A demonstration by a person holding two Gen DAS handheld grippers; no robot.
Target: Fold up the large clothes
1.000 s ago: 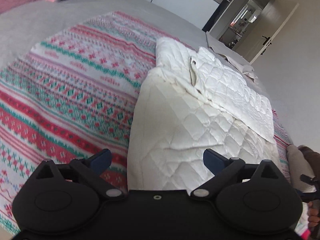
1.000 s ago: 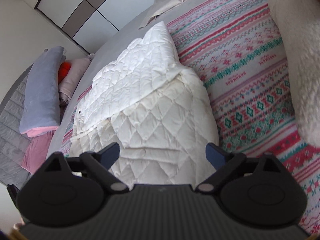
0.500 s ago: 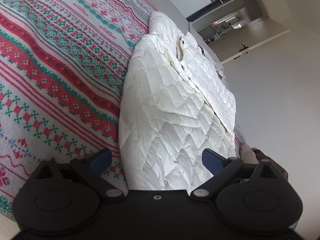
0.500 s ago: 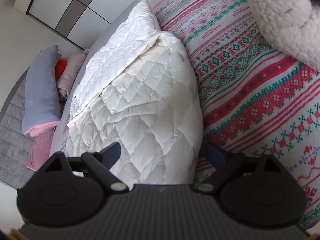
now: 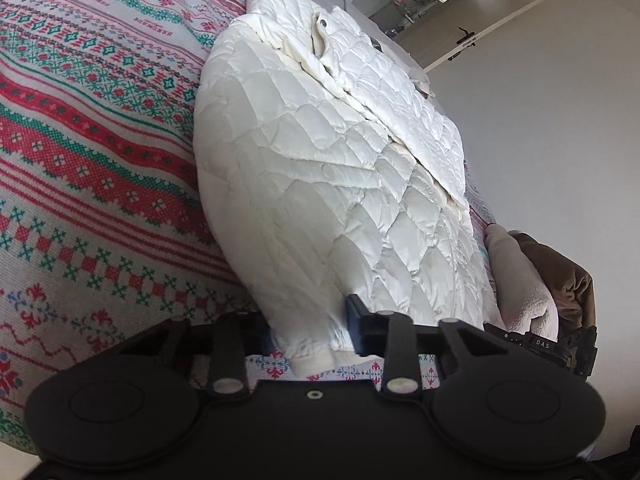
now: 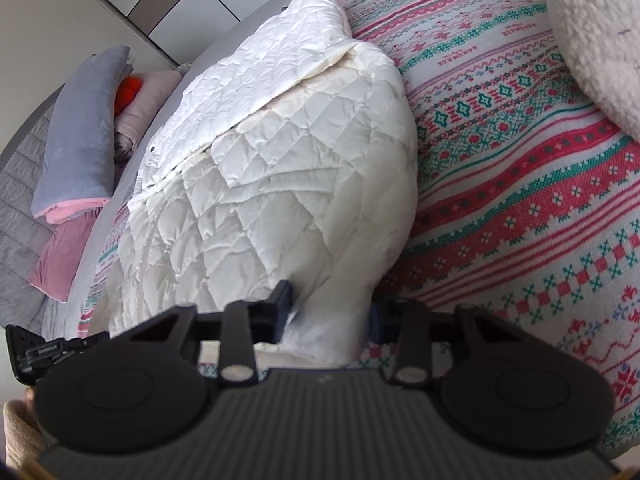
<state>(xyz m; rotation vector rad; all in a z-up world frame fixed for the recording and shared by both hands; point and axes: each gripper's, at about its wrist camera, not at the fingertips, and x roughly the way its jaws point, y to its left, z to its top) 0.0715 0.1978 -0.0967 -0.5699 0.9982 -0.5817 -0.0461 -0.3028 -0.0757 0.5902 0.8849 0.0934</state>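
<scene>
A white quilted jacket lies lengthwise on a patterned bedspread, both sleeves folded in over its front. My left gripper is shut on the jacket's near hem at its left corner, by a ribbed cuff. My right gripper is shut on the near hem at the right corner of the jacket. Both grippers sit low at the bed's near edge. The right gripper body shows at the far right in the left wrist view.
A fluffy cream garment lies at the right on the bedspread. Grey and pink pillows are piled at the far left. A cream and brown pile sits beyond the jacket's right side. An open door is behind.
Both grippers dropped toward the jacket's near hem and closed on it, left at the left corner, right at the right corner. They were open before.
</scene>
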